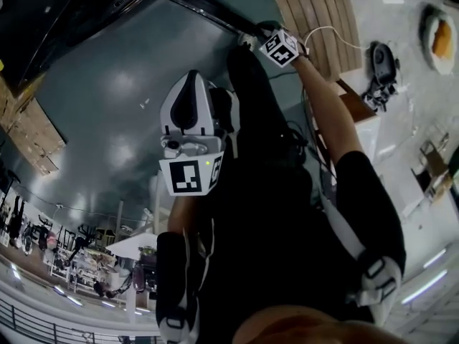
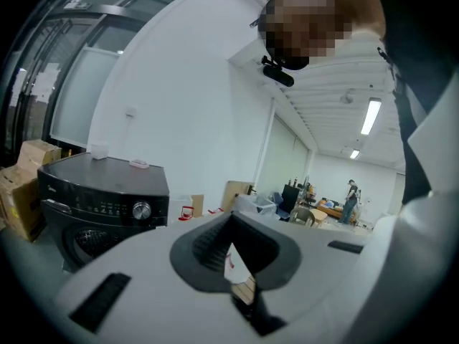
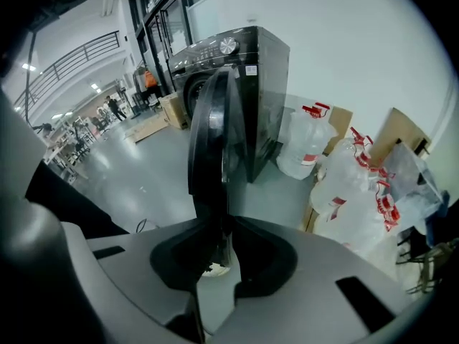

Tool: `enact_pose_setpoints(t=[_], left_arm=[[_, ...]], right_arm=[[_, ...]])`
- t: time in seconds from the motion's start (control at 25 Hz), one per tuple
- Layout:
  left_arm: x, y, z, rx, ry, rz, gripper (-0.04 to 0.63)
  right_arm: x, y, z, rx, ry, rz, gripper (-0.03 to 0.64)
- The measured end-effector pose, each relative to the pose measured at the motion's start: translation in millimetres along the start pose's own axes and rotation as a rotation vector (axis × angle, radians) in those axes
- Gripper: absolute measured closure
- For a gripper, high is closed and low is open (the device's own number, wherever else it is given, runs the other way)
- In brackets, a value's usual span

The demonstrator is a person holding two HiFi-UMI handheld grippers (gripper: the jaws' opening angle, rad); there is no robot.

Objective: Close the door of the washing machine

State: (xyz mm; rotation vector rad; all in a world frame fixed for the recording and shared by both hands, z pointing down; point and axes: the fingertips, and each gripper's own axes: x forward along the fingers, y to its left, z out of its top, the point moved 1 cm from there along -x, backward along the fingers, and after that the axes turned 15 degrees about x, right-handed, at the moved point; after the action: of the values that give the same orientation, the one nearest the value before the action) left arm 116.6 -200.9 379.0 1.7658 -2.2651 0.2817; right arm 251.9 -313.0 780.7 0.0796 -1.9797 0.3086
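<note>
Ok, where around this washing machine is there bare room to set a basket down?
Bare: the grey floor left of the open door, and most of the washing machine's top, save a small white box and a flat item at its back. Crowded: water jugs and cardboard along the wall on its right; cardboard boxes on the other side.

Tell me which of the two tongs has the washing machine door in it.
The right tongs: the edge of the open door sits clamped between them. The left tongs hold nothing.
</note>
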Motion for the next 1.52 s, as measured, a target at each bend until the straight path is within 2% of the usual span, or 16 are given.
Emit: enact_pose_setpoints(t=[0.36,0.84,1.08,1.24,1.52], left_arm=[[-77,26,-30,-0.011,-0.013,0.072,0.594],[-156,59,-68,-0.037,-0.068,0.114,0.594],[-178,80,-83,-0.073,-0.069,0.136,0.594],[-191,89,-98,-0.061,-0.064,0.15,0.594],[-198,100,-110,-0.09,-0.034,0.237,0.594]], right_arm=[[16,83,-10,0.072,-0.008,-0.002,0.548],[38,148,-13,0.162,-0.014,-0.073,0.545],[49,178,-8,0.2,-0.012,-0.058,0.537],[56,198,-4,0.2,-0.016,-0.062,0.532],[63,223,4,0.269,-0.031,-0.055,0.529]])
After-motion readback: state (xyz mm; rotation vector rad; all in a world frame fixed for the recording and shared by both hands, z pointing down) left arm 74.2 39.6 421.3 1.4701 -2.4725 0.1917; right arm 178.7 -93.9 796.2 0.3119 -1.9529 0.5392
